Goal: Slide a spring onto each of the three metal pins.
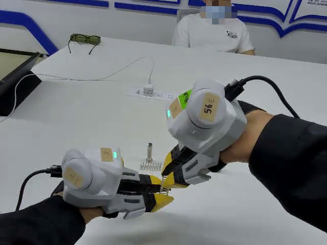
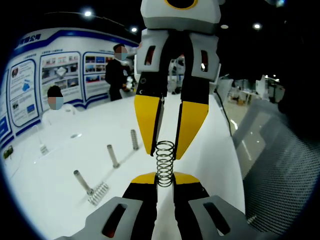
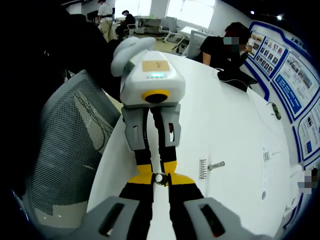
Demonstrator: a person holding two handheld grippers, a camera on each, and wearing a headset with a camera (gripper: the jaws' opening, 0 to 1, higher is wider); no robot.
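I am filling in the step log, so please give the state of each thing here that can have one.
held spring: off the table, gripped at both ends, on no pin.
left gripper: shut on one end of the held spring.
right gripper: shut on its other end.
loose spring: lying on the table beside the nearest pin.
three pins: standing, all bare.

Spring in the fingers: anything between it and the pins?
Nothing visible on the table between the spring and the three pins. A loose spring lies beside the nearest pin, at its base, not over it. The held spring looks pinched at both ends, by left gripper and right gripper.
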